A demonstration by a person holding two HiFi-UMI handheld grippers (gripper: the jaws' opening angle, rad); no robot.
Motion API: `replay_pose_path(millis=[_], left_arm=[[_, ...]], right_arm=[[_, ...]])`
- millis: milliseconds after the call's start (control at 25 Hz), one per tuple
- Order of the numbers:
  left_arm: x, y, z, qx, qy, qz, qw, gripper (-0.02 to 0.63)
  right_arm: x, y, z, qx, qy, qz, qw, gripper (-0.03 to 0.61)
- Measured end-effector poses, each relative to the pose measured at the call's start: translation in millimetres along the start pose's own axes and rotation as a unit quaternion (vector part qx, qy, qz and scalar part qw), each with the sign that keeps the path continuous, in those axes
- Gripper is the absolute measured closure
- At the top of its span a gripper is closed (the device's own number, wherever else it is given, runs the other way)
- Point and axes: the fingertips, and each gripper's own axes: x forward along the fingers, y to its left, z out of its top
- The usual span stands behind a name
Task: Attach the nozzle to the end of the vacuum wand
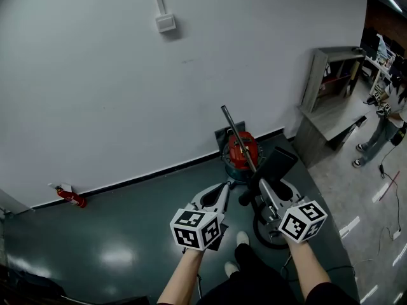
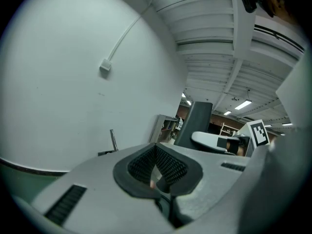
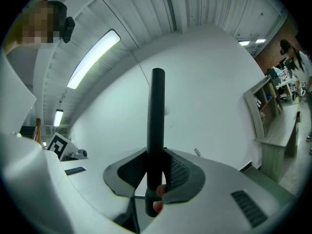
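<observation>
Nozzle point(image 1: 275, 164): black, its tube clamped upright between the jaws of the right gripper point(image 3: 156, 172), on the near right of the wand point(image 1: 236, 132). The metal wand rises tilted from the red vacuum point(image 1: 242, 151), which stands by the far wall. The left gripper point(image 2: 157, 167) has its jaws together and empty, on the vacuum's near left.

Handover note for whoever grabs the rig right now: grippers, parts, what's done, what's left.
Left gripper: shut, empty.
Right gripper: shut on the black nozzle, gripping its tube.
Vacuum wand: rises tilted at the red vacuum canister on the floor near the wall, top end bare.
Done: nozzle in hand.
Left: bring the nozzle to the wand's end and push it on.
</observation>
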Motion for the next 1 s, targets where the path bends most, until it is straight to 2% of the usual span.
replay_pose_path(millis=[520, 1000], left_arm=[[100.6, 48.8, 17.6, -0.011, 0.031, -0.004, 0.9994, 0.611], [176.7, 77.1, 41.2, -0.018, 0.040, 0.017, 0.9989, 0.611]], right_arm=[[82.5, -80.7, 16.4, 0.017, 0.012, -0.004, 1.000, 0.485], [138.9, -149.4, 36.5, 0.036, 0.022, 0.011, 0.999, 0.485]])
